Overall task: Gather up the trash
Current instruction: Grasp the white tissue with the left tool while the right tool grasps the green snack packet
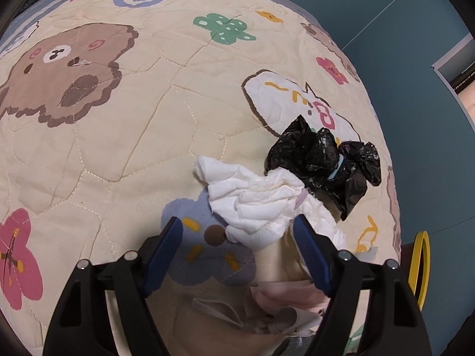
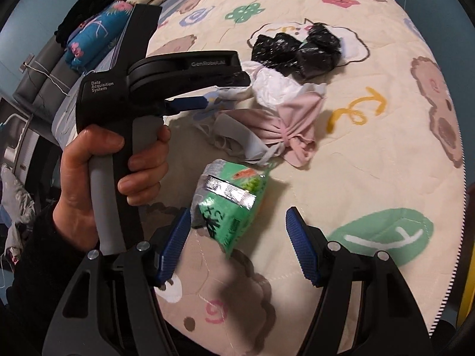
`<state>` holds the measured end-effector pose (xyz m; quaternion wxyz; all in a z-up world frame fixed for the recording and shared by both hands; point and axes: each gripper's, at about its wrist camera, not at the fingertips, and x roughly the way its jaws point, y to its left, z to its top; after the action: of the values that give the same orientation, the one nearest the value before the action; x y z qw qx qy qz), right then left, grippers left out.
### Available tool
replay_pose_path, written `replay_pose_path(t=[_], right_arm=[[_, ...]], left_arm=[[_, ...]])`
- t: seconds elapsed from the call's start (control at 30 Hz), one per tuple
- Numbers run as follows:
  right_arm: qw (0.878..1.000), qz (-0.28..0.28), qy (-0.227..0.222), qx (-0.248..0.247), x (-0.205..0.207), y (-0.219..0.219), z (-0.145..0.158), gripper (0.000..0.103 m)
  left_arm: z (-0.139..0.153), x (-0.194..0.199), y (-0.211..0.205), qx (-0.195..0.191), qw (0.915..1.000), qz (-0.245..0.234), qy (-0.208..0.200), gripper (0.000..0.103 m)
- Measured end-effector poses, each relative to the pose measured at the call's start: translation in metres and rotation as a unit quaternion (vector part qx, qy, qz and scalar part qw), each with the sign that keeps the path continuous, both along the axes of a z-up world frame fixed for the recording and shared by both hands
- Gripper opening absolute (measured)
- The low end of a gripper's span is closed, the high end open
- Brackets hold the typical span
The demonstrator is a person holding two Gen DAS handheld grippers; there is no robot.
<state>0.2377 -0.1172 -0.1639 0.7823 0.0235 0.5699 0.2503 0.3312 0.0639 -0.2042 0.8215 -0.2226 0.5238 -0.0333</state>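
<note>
While your left hand-held gripper [image 1: 237, 231] hovers spread over the bed [image 1: 118, 154], one crumpled white tissue [image 1: 252, 198] lies partly between its fingers, one black bag [image 1: 323, 160] just beyond. Your right hand-held gripper [image 2: 237, 225], also spread, straddles one green wrapper [image 2: 228, 204].

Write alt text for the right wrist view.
The right gripper hangs with open jaws over a green snack wrapper on a cartoon quilt. Beyond lie pink cloth, white tissue and a black bag; a hand holds the left gripper.
</note>
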Motion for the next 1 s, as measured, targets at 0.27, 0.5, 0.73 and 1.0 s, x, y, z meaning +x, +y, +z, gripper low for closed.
replay_pose_path(t=[0.27, 0.5, 0.73, 1.0], right_arm=[[1.0, 0.013, 0.017, -0.012, 0.013, 0.027, -0.022, 0.05], [1.0, 0.016, 0.011, -0.016, 0.014, 0.032, -0.023, 0.042], [1.0, 0.018, 0.008, -0.001, 0.011, 0.025, -0.014, 0.02], [1.0, 0.03, 0.001, 0.008, -0.001, 0.013, 0.003, 0.017]], left_arm=[[-0.001, -0.003, 0.002, 0.007, 0.9999, -0.008, -0.012, 0.038], [-0.008, -0.002, 0.001, 0.015, 0.9998, -0.012, -0.005, 0.002], [-0.004, -0.004, 0.001, 0.01, 0.9999, -0.01, -0.005, 0.001], [0.007, -0.009, 0.004, -0.007, 1.0, -0.003, -0.006, 0.001]])
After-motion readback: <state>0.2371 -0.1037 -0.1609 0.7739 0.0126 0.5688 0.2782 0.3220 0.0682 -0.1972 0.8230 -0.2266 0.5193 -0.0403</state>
